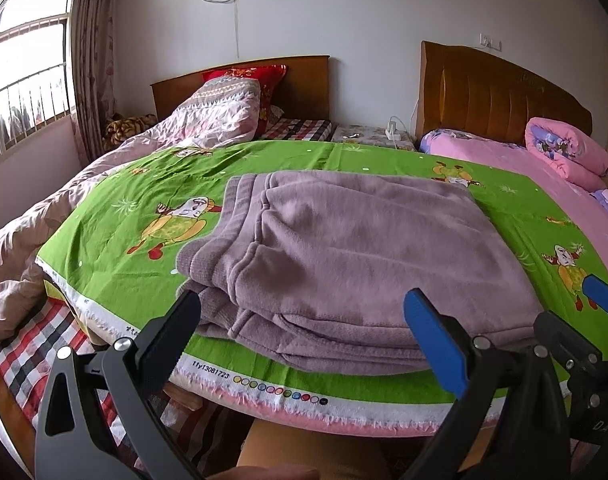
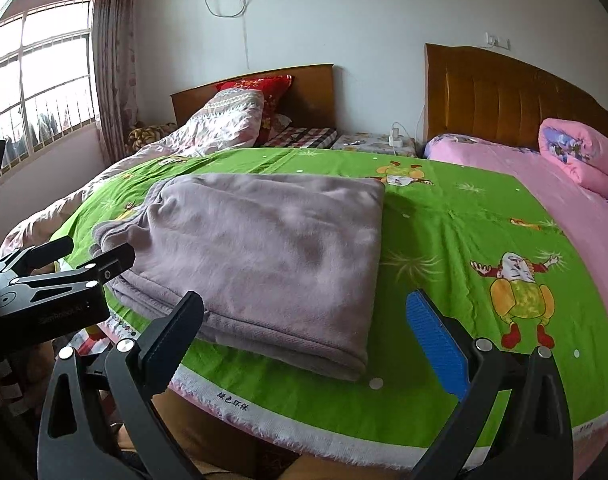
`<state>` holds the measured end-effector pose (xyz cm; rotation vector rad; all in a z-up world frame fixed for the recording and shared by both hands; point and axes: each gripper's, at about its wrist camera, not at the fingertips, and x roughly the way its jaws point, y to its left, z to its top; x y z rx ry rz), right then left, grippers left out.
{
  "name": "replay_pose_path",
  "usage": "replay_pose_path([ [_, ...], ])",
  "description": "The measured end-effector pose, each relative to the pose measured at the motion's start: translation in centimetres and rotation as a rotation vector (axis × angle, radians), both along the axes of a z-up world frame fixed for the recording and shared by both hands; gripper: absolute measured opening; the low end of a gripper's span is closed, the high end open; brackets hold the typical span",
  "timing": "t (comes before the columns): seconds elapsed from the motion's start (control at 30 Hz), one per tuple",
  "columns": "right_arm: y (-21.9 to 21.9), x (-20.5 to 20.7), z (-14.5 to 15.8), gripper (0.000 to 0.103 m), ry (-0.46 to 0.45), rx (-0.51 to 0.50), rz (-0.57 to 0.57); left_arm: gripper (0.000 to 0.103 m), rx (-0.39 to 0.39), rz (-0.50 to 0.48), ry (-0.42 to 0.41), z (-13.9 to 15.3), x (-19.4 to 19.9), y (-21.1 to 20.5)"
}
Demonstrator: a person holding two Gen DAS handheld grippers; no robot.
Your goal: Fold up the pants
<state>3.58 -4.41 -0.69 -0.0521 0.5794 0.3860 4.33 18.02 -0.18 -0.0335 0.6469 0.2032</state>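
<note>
The mauve fleece pants lie folded into a thick rectangle on the green cartoon-print sheet, with the ribbed waistband on the left. My left gripper stands open at the stack's near edge, its black and blue fingers astride the cloth and holding nothing. In the right wrist view the pants sit left of centre on the sheet. My right gripper is open over their near right corner and empty. The left gripper shows at the pants' left end. The right gripper shows at the far right edge.
A rumpled pink quilt lies to the left, over a checked sheet. A second bed with a rolled pink quilt stands at the right. A nightstand sits between the headboards. A person's leg is below the bed's front edge.
</note>
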Motion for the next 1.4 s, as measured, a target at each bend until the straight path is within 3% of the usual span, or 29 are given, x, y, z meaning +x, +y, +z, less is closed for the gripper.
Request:
replay_pose_path([
  [1.4,0.10,0.02,-0.33,0.098,0.024,0.011,-0.007,0.102,0.000,0.009,0.026,-0.58,0.09,0.21],
])
